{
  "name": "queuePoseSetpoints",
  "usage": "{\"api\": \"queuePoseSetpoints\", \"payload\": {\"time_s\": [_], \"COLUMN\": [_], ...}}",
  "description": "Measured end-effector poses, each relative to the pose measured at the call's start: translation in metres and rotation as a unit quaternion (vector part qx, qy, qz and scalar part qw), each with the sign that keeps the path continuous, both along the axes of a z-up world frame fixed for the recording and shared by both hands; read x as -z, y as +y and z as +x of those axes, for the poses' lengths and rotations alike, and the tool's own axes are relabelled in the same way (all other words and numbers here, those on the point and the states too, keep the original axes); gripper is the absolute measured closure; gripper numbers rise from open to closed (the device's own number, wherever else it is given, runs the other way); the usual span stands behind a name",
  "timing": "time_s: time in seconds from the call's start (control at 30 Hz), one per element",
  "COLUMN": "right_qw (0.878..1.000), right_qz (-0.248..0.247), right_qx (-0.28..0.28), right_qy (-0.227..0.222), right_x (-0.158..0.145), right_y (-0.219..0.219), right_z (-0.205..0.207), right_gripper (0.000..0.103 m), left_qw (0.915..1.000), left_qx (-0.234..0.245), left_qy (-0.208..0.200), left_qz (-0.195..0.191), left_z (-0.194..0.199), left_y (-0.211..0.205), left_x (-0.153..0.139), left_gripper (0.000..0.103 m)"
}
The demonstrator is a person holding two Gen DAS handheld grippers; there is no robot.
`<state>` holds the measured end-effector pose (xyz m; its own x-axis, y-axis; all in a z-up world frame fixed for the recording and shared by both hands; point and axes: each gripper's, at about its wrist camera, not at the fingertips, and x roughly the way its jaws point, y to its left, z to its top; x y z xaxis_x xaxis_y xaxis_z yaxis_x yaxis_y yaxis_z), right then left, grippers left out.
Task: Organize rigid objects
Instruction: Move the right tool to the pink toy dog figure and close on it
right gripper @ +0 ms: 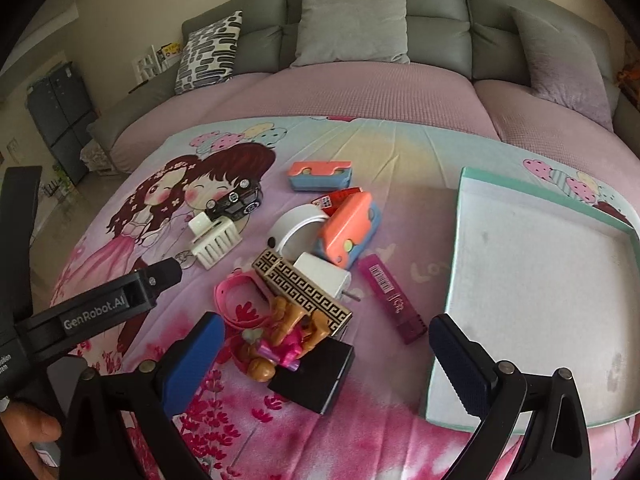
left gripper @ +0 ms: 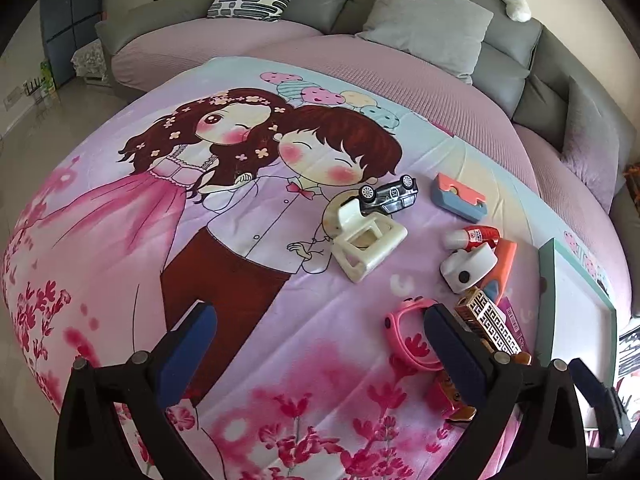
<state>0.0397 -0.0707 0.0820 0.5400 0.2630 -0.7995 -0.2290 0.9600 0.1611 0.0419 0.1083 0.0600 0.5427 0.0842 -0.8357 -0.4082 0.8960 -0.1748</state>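
A pile of small objects lies on the cartoon-print blanket [right gripper: 400,152]: a black toy car [right gripper: 236,200], a white ceramic holder [right gripper: 214,240], an orange-blue case [right gripper: 348,232], a gold patterned box [right gripper: 304,288], a pink watch [right gripper: 236,296], a magenta box [right gripper: 388,296], a toy figure [right gripper: 280,340] and a black box [right gripper: 316,376]. My right gripper [right gripper: 328,356] is open just above the figure and the black box. My left gripper [left gripper: 320,344] is open over bare blanket, with the pink watch [left gripper: 408,332] and gold box [left gripper: 490,324] by its right finger.
A shallow teal-rimmed tray [right gripper: 456,240] with a white floor lies right of the pile and holds nothing. Grey sofa cushions [right gripper: 352,24] and a patterned pillow [right gripper: 208,52] line the back. A hand [right gripper: 28,436] holds the left gripper's handle at the lower left.
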Motion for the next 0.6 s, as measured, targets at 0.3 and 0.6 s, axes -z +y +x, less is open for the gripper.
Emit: {"api": "queuePoseSetpoints", "payload": {"time_s": [0.3,0.6], "right_qw": [0.999,0.998], "right_qz": [0.006,0.044], "right_qx": [-0.005,-0.003], "right_qy": [0.035,0.046], "right_x": [0.02,0.022], "right_y": [0.008,0.004], "right_z": [0.004,0.004], "right_gripper": [0.008,0.037], "left_qw": [0.9999,0.9997], "left_qx": [0.004,0.012], "left_qy": [0.009,0.018], "left_qz": [-0.009,-0.008], "left_z": [0.001,0.003], "left_y": [0.005,0.0], "left_x": [0.012,0.021], "left_gripper": [0.0,0.0]}}
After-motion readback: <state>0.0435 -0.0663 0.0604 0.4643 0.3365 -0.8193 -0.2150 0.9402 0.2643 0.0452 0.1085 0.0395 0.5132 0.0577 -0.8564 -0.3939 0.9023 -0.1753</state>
